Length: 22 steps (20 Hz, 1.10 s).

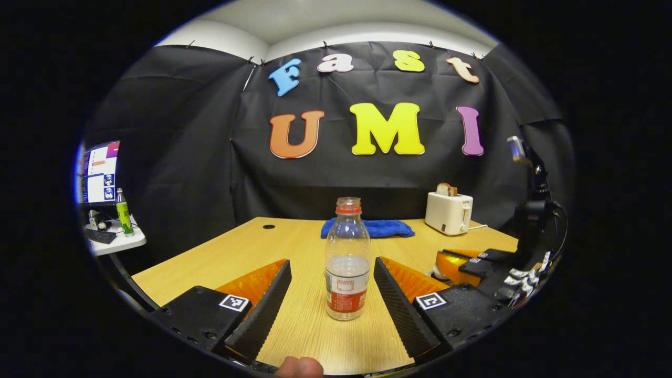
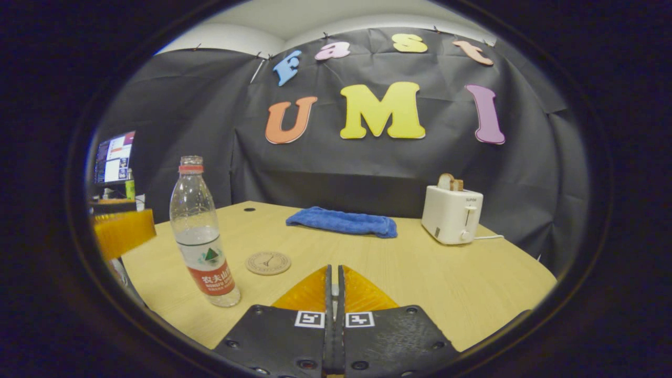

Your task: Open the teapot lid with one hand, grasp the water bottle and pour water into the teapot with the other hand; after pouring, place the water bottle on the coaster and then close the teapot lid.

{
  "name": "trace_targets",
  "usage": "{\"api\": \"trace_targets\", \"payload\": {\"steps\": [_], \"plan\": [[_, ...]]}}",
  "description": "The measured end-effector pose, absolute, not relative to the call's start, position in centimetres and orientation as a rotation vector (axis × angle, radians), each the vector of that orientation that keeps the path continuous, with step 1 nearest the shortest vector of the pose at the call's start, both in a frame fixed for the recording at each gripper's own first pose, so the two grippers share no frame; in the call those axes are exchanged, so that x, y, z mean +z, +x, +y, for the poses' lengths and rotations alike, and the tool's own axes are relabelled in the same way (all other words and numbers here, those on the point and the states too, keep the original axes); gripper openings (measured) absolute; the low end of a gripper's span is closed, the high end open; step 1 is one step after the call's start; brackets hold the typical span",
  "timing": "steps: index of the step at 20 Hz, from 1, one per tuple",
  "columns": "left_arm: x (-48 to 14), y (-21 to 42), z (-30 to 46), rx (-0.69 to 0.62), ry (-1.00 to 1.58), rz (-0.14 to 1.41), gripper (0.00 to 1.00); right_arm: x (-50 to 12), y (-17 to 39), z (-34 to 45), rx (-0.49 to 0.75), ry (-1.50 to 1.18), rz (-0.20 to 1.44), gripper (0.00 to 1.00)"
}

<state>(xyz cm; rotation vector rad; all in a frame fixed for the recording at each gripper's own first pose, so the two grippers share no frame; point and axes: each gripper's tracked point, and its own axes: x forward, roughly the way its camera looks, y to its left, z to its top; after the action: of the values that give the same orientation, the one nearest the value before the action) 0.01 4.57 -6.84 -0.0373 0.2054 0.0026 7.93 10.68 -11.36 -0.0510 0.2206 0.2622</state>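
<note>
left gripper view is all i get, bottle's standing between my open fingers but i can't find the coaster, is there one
observer: yes. The right gripper view shows a round coaster lying flat on the table, beside the water bottle and apart from it.
operator: anything sitting on it
observer: no, its top is bare.
operator: and the right gripper, i only see it from the side
observer: the right gripper has its fingers closed together. Something small and pale sits in the slit between them; I cannot tell what it is.
</note>
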Motion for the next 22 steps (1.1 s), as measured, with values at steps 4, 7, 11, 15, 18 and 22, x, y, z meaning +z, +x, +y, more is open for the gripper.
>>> {"api": "trace_targets", "payload": {"steps": [4,7,11,15,18,22], "plan": [[-10.0,0.1,3.3,-0.029,-0.041,0.286,0.99,-9.4,7.5,9.6,0.263,-0.053,0.190,0.00],[-11.7,0.8,2.7,-0.049,-0.051,0.337,0.99,-8.2,6.8,8.7,0.257,-0.054,0.173,0.00],[-13.4,2.5,2.4,-0.053,-0.065,0.374,0.99,-7.6,6.0,7.0,0.239,-0.067,0.164,0.00],[-14.4,3.9,2.2,-0.054,-0.062,0.390,1.00,-7.2,5.6,5.4,0.212,-0.073,0.168,0.00],[-14.6,4.8,2.2,-0.053,-0.073,0.396,1.00,-7.2,5.3,4.6,0.203,-0.080,0.173,0.00],[-15.2,5.4,2.5,-0.041,-0.083,0.418,0.99,-7.2,5.1,3.7,0.195,-0.071,0.178,0.00]]}}
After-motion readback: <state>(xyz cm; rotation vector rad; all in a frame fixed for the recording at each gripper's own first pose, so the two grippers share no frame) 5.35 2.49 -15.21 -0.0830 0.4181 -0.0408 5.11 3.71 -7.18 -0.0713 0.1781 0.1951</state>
